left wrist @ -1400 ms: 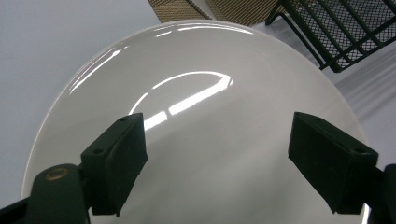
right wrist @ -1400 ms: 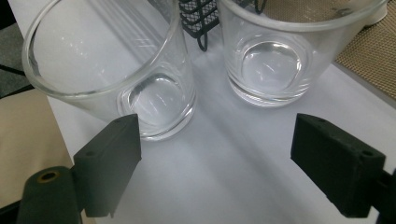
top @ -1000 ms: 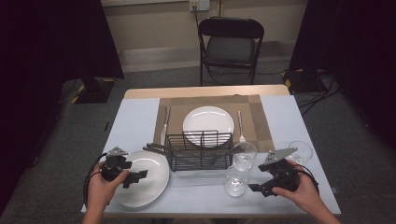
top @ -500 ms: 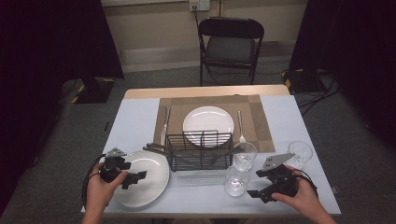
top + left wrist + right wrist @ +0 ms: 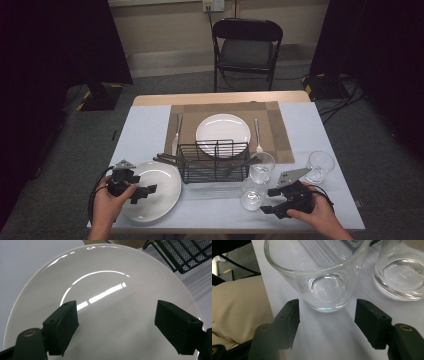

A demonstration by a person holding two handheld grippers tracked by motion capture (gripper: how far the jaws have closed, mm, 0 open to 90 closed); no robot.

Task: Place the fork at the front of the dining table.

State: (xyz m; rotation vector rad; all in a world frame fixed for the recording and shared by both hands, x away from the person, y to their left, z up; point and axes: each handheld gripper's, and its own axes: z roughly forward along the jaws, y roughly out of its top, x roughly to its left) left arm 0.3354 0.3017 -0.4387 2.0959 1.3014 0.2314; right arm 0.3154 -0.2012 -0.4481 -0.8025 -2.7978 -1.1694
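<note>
Right gripper (image 5: 274, 201) is spread wide, nothing between the jaws. I see the short tumbler (image 5: 322, 277) just ahead of its tips, not touched: clear glass, thick heavy base, upright, nothing in it. In the high view that tumbler (image 5: 251, 193) sits just left of the jaws, near the table's (image 5: 150, 125) front edge.

Left gripper (image 5: 141, 192) is also released, jaws apart, hanging over the white plate (image 5: 107, 302). Plate is glossy, round and bare, with strip-light reflections across it. I can't tell whether the tips touch it.

Containers, relative to the right gripper:
- second glass (image 5: 402, 272) just beyond the tumbler, to its right in the right gripper view, upright, empty
- third glass (image 5: 320, 166) farther out, past the gripper's plate side, empty
- black wire basket (image 5: 215, 162) ahead and left, between the two grippers, with cutlery handles sticking out both ends

Beyond the basket there is a second white plate (image 5: 223, 132) on a brown placemat (image 5: 272, 125), a knife (image 5: 175, 133) left of it and a fork (image 5: 258, 135) right.
</note>
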